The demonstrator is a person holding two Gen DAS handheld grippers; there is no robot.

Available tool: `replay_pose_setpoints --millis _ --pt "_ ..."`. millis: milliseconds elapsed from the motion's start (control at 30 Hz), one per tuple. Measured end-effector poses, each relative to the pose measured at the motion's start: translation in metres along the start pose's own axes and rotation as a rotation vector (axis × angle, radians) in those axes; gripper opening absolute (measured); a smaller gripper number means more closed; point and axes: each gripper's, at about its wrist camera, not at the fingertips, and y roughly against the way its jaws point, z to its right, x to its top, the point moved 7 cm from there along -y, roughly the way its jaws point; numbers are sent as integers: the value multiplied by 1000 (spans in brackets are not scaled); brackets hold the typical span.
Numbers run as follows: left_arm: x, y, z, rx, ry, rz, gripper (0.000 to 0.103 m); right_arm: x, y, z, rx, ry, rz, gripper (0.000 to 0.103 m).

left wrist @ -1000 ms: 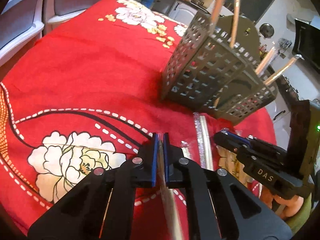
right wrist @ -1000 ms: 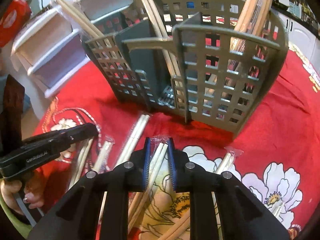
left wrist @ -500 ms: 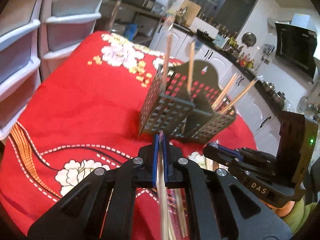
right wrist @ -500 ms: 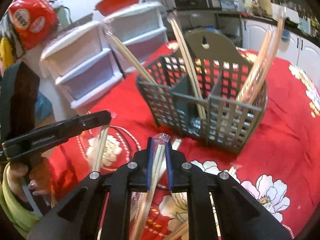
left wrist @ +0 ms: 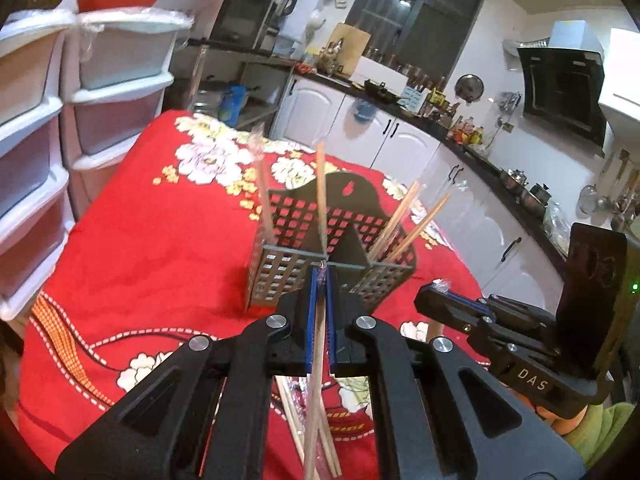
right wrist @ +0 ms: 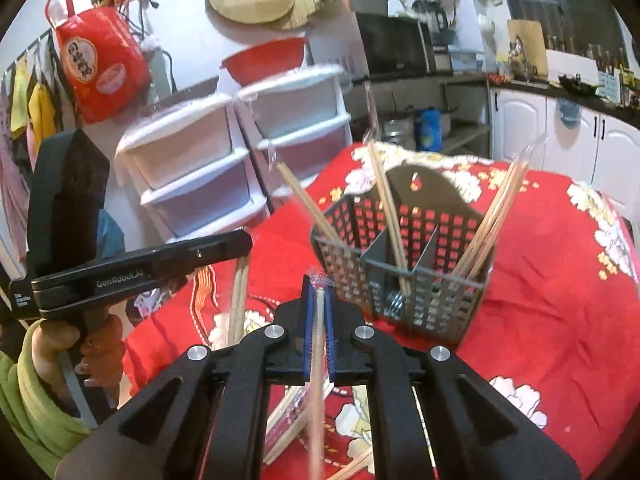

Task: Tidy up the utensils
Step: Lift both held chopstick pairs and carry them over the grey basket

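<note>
Left view: your left hand-held gripper [left wrist: 319, 280] clamps chopsticks [left wrist: 316, 360]; caddy [left wrist: 332, 256] sits at 12 o'clock. Lower them vertically.

Right view: right hand-held gripper [right wrist: 318, 292] grips a wrapped pair [right wrist: 318, 360]; caddy [right wrist: 404, 264] at 1 o'clock. Clear the dividers.

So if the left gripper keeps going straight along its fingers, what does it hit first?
Most likely the near rim of the grey utensil caddy, straight ahead of the left gripper and its clamped chopsticks. Depth is hard to judge.
</note>
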Motion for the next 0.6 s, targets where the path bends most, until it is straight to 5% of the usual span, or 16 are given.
replay_pose_setpoints --millis 600 --pt "68 27 32 -7 -75 132 0 58 40 17 -51 8 200 5"
